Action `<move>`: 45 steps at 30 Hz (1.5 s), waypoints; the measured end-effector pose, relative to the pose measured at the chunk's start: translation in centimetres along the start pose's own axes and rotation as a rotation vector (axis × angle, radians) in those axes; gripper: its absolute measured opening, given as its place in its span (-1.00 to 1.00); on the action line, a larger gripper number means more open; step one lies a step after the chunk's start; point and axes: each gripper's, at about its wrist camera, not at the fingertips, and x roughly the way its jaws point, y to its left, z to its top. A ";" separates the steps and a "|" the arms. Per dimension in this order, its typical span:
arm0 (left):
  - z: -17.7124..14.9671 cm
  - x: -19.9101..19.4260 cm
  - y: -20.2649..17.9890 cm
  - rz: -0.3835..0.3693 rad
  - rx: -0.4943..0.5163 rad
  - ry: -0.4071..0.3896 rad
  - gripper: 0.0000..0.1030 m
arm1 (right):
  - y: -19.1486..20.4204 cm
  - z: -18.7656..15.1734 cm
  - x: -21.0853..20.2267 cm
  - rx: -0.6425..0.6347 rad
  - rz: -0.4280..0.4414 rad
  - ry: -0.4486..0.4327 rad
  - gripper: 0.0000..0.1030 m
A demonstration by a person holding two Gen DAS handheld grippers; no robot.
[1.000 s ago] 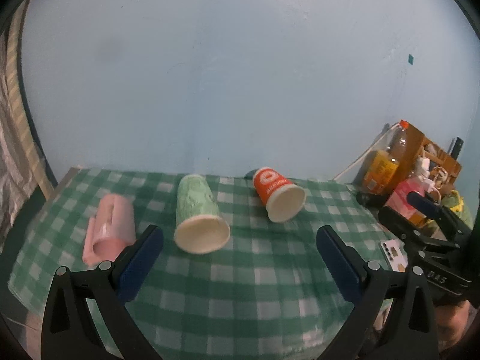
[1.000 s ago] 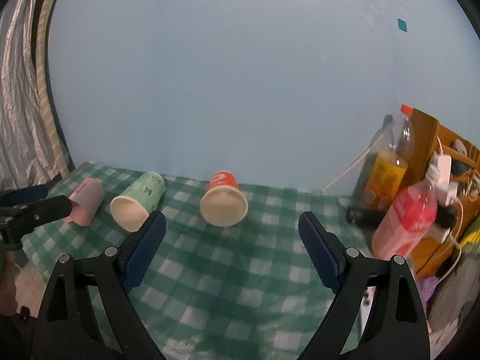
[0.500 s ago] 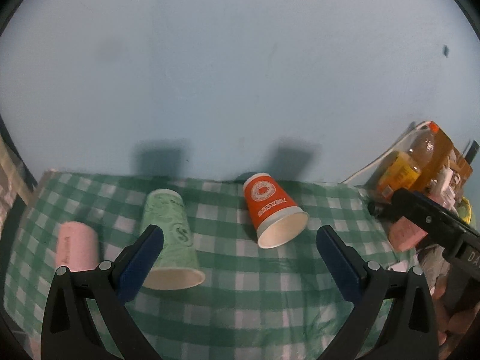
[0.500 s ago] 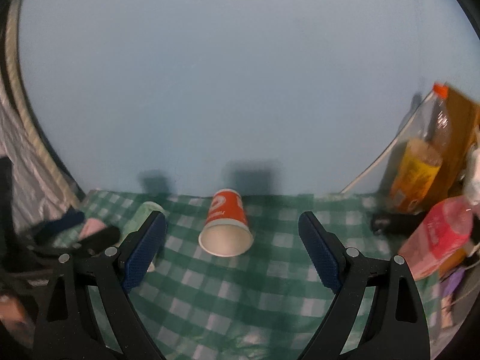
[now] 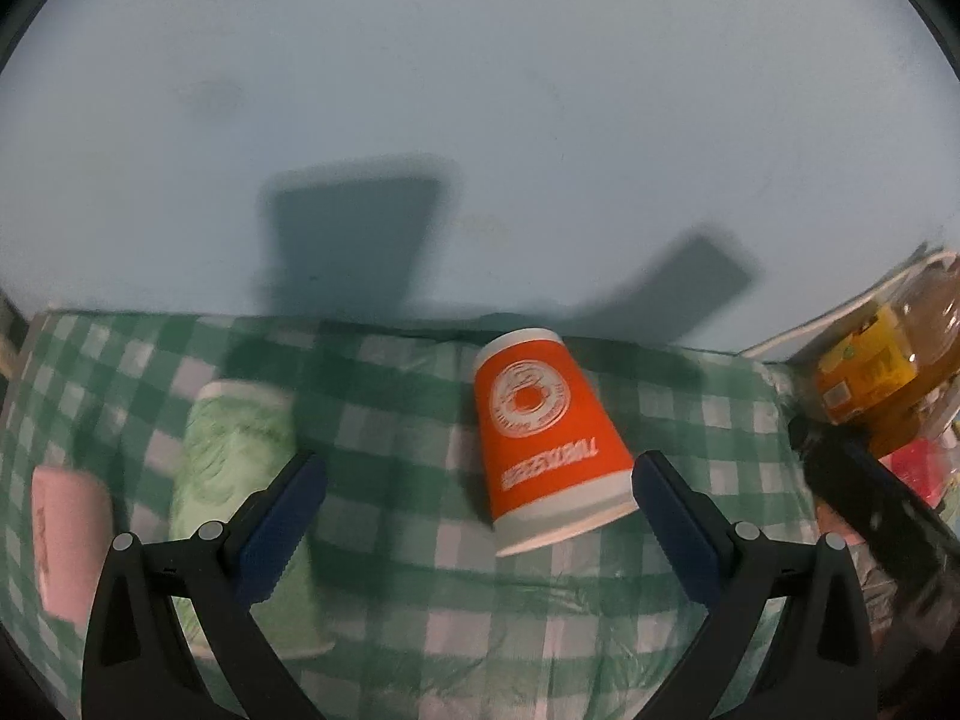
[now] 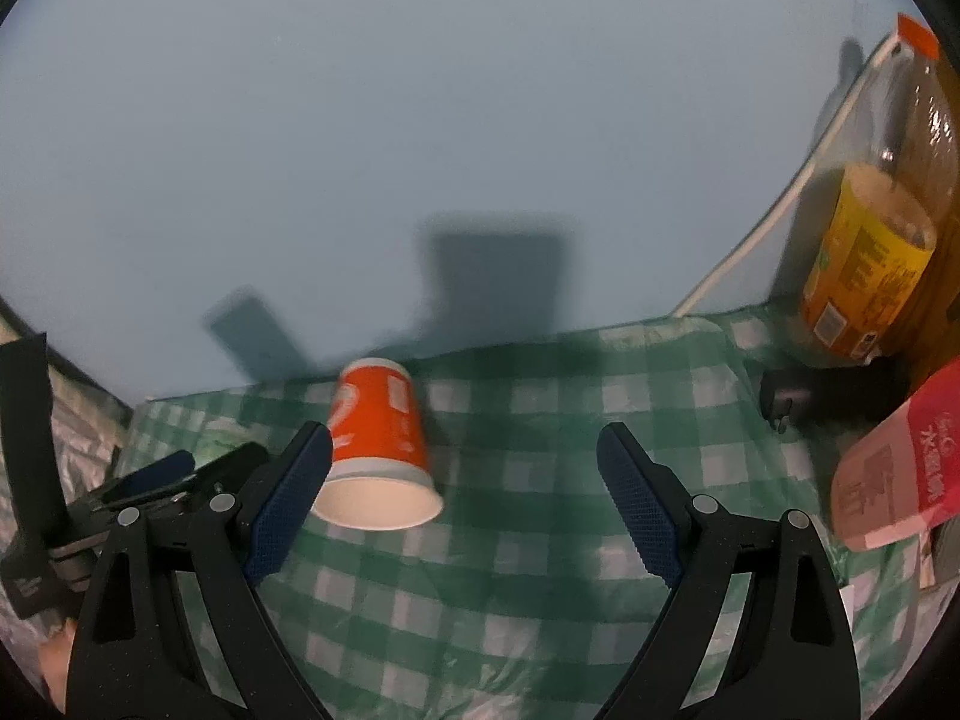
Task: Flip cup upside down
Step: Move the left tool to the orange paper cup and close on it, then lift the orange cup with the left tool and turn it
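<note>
An orange paper cup (image 5: 543,441) lies on its side on the green checked cloth (image 5: 420,600), mouth toward me. It also shows in the right wrist view (image 6: 378,444). A green cup (image 5: 240,468) and a pink cup (image 5: 69,534) lie on their sides to its left. My left gripper (image 5: 474,516) is open, with the orange cup just inside its right finger and the green cup behind its left finger. My right gripper (image 6: 465,498) is open, the orange cup by its left finger. The left gripper shows at the right wrist view's left edge (image 6: 156,477).
A blue wall (image 5: 480,150) stands close behind the table. At the right stand an orange-drink bottle (image 6: 870,252), a red-labelled bottle (image 6: 900,456) and a black plug (image 6: 786,399). The cloth's left edge (image 6: 132,420) drops off near a silver curtain.
Both grippers have moved forward and down toward the cups, which now look much larger. The orange cup now sits between each gripper's fingers. The cups have not moved.
</note>
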 end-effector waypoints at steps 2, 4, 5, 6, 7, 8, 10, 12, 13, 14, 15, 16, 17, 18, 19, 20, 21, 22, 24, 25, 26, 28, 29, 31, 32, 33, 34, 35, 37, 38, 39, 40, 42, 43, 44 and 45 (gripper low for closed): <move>0.5 1.3 -0.3 -0.008 -0.021 0.034 0.99 | 0.0 0.1 0.5 -0.021 0.004 0.015 0.74; 0.8 2.4 -0.4 -0.033 -0.047 0.061 0.99 | 0.1 0.0 1.3 -0.042 -0.005 0.031 0.73; 1.0 3.1 -0.5 -0.032 -0.050 0.073 0.99 | 0.1 -0.1 1.7 -0.053 -0.018 0.039 0.73; 1.1 3.6 -0.6 -0.028 -0.048 0.079 0.99 | 0.0 -0.2 2.1 -0.061 -0.027 0.047 0.73; 1.3 4.0 -0.7 -0.021 -0.053 0.088 0.99 | -0.2 -0.3 2.4 -0.063 -0.033 0.051 0.73; 1.5 4.6 -0.7 -0.019 -0.063 0.098 0.99 | -0.4 -0.4 2.9 -0.065 -0.041 0.059 0.74; 1.9 5.6 -0.9 -0.023 -0.069 0.119 0.99 | -0.6 -0.6 3.5 -0.074 -0.049 0.075 0.73; 2.0 6.5 -1.0 -0.016 -0.060 0.143 0.99 | -0.9 -0.9 4.1 -0.078 -0.055 0.086 0.73; 2.1 6.9 -1.1 -0.020 -0.056 0.155 0.99 | -1.1 -1.0 4.5 -0.078 -0.057 0.094 0.73; 2.1 7.3 -1.2 -0.027 -0.054 0.166 0.99 | -1.3 -1.2 4.7 -0.079 -0.059 0.100 0.73; 2.1 7.6 -1.4 -0.033 -0.051 0.178 0.99 | -1.3 -1.4 4.9 -0.082 -0.058 0.105 0.73; 2.2 8.0 -1.6 -0.039 -0.045 0.194 0.99 | -1.4 -1.7 5.1 -0.085 -0.057 0.110 0.73; 2.1 8.4 -1.7 -0.039 -0.039 0.208 0.99 | -1.4 -1.8 5.2 -0.090 -0.058 0.115 0.73; 2.1 8.7 -1.8 -0.031 -0.032 0.219 0.99 | -1.4 -2.0 5.3 -0.095 -0.060 0.119 0.73; 2.0 9.1 -1.9 -0.022 -0.021 0.234 0.99 | -1.5 -2.2 5.4 -0.102 -0.062 0.123 0.73; 2.0 9.3 -1.9 -0.020 -0.014 0.243 0.99 | -1.5 -2.3 5.4 -0.104 -0.064 0.126 0.73; 1.9 9.6 -2.0 -0.021 -0.004 0.255 0.99 | -1.6 -2.4 5.4 -0.105 -0.065 0.127 0.73; 1.8 9.9 -2.0 -0.024 0.005 0.264 0.96 | -1.6 -2.5 5.4 -0.105 -0.064 0.126 0.73; 1.7 10.4 -2.3 -0.031 0.022 0.279 0.84 | -1.6 -2.7 5.2 -0.111 -0.061 0.126 0.73; 1.6 10.5 -2.2 -0.037 0.029 0.289 0.68 | -1.4 -2.9 5.1 -0.116 -0.062 0.127 0.73; 1.6 10.5 -2.2 -0.044 0.036 0.298 0.54 | -1.4 -3.0 5.0 -0.123 -0.064 0.128 0.73; 1.6 10.3 -2.3 -0.035 0.066 0.291 0.52 | -1.2 -3.4 4.9 -0.137 -0.063 0.127 0.73; 1.6 9.9 -2.3 -0.028 0.086 0.277 0.52 | -1.1 -3.8 4.8 -0.141 -0.063 0.125 0.73; 1.6 9.1 -2.6 -0.010 0.131 0.252 0.51 | -1.2 -4.1 4.4 -0.142 -0.059 0.119 0.73; 1.6 8.6 -2.8 -0.008 0.151 0.238 0.51 | -1.1 -4.3 4.1 -0.144 -0.056 0.115 0.73; 1.5 7.8 -2.9 0.000 0.179 0.222 0.51 | -1.1 -4.4 4.0 -0.148 -0.052 0.114 0.73; 1.4 7.1 -3.2 0.003 0.202 0.212 0.51 | -1.0 -4.6 3.4 -0.152 -0.047 0.111 0.73; 1.3 6.2 -3.5 -0.002 0.234 0.197 0.51 | -1.0 -4.8 3.1 -0.155 -0.042 0.107 0.73; 1.0 4.6 -3.9 -0.008 0.275 0.174 0.51 | -1.0 -5.2 2.5 -0.163 -0.030 0.101 0.73; 0.7 3.4 -4.0 -0.016 0.300 0.159 0.51 | -1.0 -5.5 2.2 -0.165 -0.022 0.099 0.73; 0.5 2.7 -3.9 -0.021 0.312 0.149 0.51 | -1.1 -5.7 1.8 -0.165 -0.014 0.098 0.73; 0.1 1.7 -3.7 -0.026 0.325 0.140 0.51 | -1.3 -6.0 1.6 -0.164 -0.007 0.098 0.73; -0.9 0.0 -3.5 -0.039 0.374 0.129 0.51 | -1.3 -6.8 0.9 -0.171 0.000 0.095 0.73; -3.4 -0.9 -3.8 -0.043 0.390 0.121 0.51 | -1.2 -7.1 0.5 -0.175 0.003 0.092 0.73; -4.5 -1.6 -3.4 -0.040 0.411 0.120 0.51 | -1.1 -7.5 0.2 -0.177 0.007 0.091 0.73; -5.3 -2.2 -3.3 -0.043 0.432 0.118 0.51 | -1.0 -7.9 -0.1 -0.183 0.011 0.093 0.73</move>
